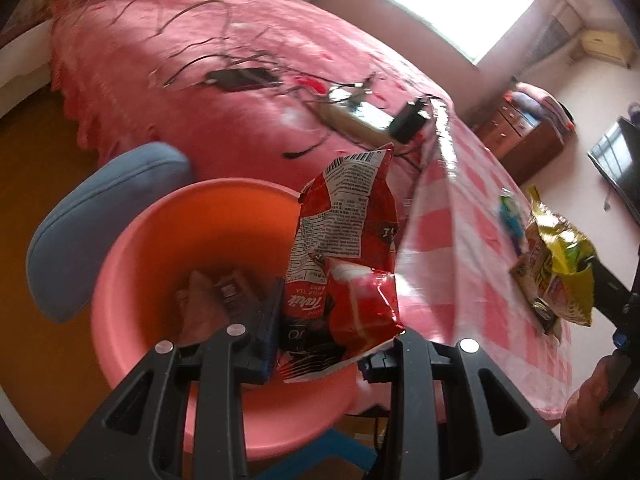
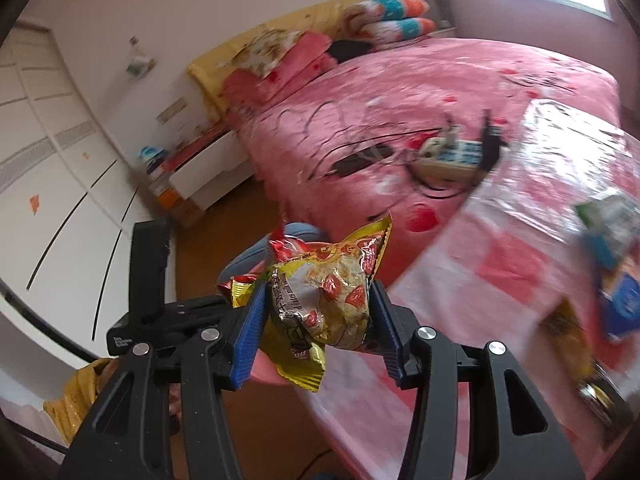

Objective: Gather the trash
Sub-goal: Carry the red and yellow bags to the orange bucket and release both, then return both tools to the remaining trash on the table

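The left gripper is clenched on the lower end of a red snack wrapper, its fingers pinching the thin foil nearly flat so the bag stands up above them. It hangs right over the mouth of the pink bin, which sits low beside the table and against the foot of the bed, presumably so that the wrapper can simply drop in; something brownish already lies at the bottom, though blur hides what it is. The right gripper grasps a crumpled yellow snack bag, its blue fingers set wider because the bag is bunched into a thick wad. That bag is carried at the table's edge, headed the same way, judging by the pink rim visible just behind it. More litter, including a blue carton, waits on the checked tablecloth.
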